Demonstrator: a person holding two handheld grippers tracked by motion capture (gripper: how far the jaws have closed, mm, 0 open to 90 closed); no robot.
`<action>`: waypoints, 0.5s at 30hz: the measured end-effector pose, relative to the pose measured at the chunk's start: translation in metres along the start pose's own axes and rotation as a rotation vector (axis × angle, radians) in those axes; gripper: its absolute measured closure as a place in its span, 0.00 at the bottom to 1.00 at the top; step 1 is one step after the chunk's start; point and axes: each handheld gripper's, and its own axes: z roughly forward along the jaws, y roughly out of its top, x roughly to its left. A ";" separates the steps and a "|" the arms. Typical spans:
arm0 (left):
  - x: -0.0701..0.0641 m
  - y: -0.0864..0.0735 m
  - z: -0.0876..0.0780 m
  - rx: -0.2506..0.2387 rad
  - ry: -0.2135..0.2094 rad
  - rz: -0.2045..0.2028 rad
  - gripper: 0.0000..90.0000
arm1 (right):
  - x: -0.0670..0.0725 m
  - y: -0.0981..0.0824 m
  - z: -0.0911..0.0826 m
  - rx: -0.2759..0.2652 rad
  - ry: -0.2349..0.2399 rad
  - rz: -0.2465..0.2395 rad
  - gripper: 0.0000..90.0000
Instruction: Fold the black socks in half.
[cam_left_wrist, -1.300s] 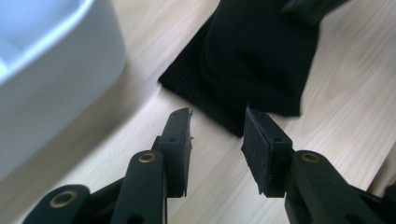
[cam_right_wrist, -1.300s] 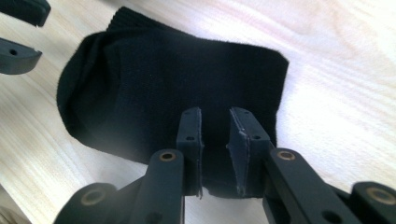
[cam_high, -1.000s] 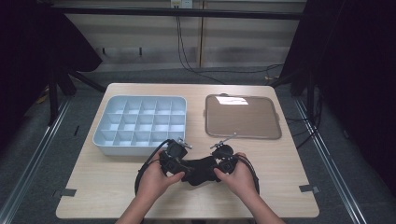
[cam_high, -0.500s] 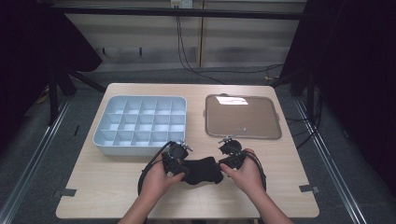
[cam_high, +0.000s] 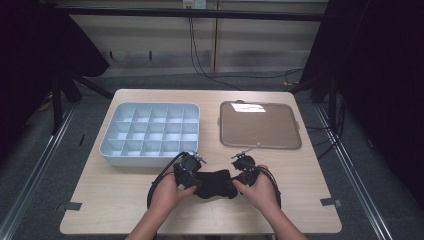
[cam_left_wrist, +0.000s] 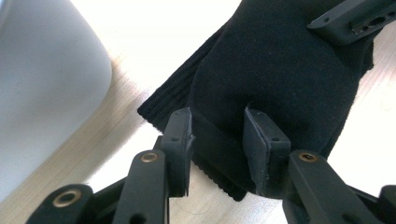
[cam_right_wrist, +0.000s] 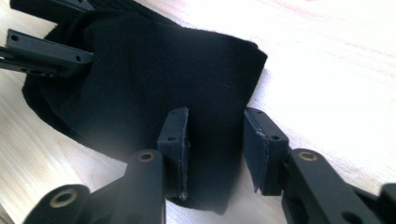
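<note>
Black knit sock (cam_high: 215, 183), soft, light and limp, lies on the worktop at 6 o'clock of the grey divided tray (cam_high: 150, 134); I judge it will sag and stretch, so doubled edges grip best. Left gripper (cam_left_wrist: 217, 135): jaws partly open, just closing, pinching a fold by the ribbed cuff. Right gripper (cam_right_wrist: 215, 140): jaws straddling the opposite end, contact unclear. Both hands rest low, grippers angled inward at 9 and 3 o'clock of the sock.

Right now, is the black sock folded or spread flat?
Folded, it seems: the black sock lies bunched on the table, and in the left gripper view a ribbed layer sticks out beneath the smooth upper layer.
</note>
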 end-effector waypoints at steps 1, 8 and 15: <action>0.000 0.000 0.000 0.003 0.002 0.002 0.71 | 0.000 0.000 0.000 0.001 0.007 0.006 0.73; -0.001 0.001 0.000 0.007 -0.001 0.001 0.71 | 0.004 0.002 -0.004 0.010 0.015 0.001 0.91; -0.002 0.002 0.001 0.013 0.011 0.014 0.72 | 0.007 0.007 -0.011 0.022 0.009 -0.008 0.93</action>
